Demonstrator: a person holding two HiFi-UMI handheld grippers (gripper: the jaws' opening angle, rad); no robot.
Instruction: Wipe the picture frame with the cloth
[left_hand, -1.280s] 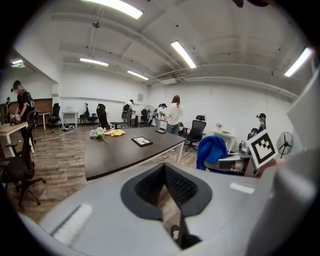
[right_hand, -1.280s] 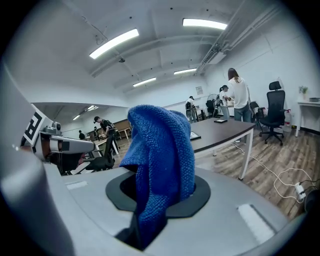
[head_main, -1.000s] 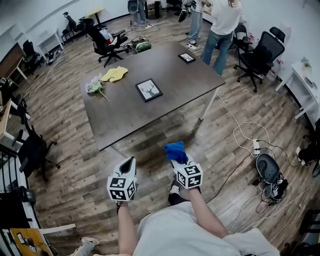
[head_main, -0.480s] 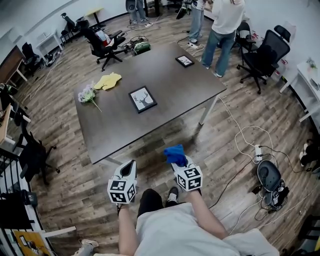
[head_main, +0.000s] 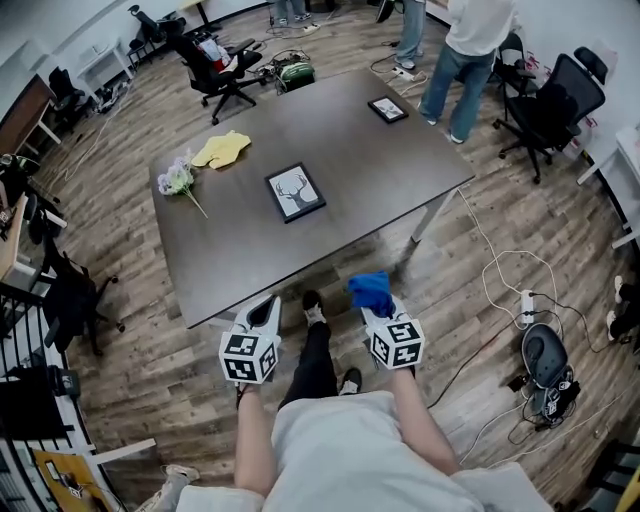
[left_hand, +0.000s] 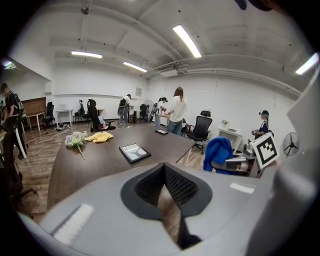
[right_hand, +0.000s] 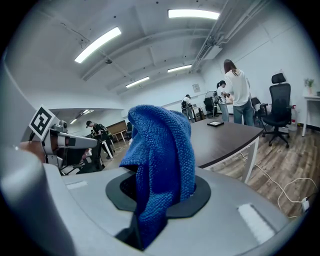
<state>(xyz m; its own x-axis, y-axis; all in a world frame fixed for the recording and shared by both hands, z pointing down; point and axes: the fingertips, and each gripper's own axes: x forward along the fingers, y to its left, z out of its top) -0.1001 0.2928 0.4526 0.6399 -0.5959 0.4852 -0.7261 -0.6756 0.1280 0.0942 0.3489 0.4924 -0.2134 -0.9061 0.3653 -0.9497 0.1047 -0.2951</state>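
Observation:
A black picture frame (head_main: 296, 192) with a deer print lies flat in the middle of the dark table (head_main: 250, 255); the left gripper view shows the frame (left_hand: 134, 152) ahead of the jaws. My left gripper (head_main: 266, 309) hangs just off the table's near edge, shut with nothing in it (left_hand: 167, 192). My right gripper (head_main: 379, 311) is beside it, shut on a bunched blue cloth (head_main: 371, 292). The blue cloth (right_hand: 161, 160) stands up out of the jaws and hides them. Both grippers are well short of the frame.
A yellow cloth (head_main: 222, 149) and a bunch of flowers (head_main: 180, 178) lie at the table's far left. A second small frame (head_main: 388, 109) lies at the far right corner, where a person (head_main: 470, 50) stands. Office chairs (head_main: 555, 105) and floor cables (head_main: 520, 290) surround the table.
The person holding the grippers has stepped toward the table, so its near edge now lies just beyond both grippers. The blue cloth stays in the right gripper; the left stays shut.

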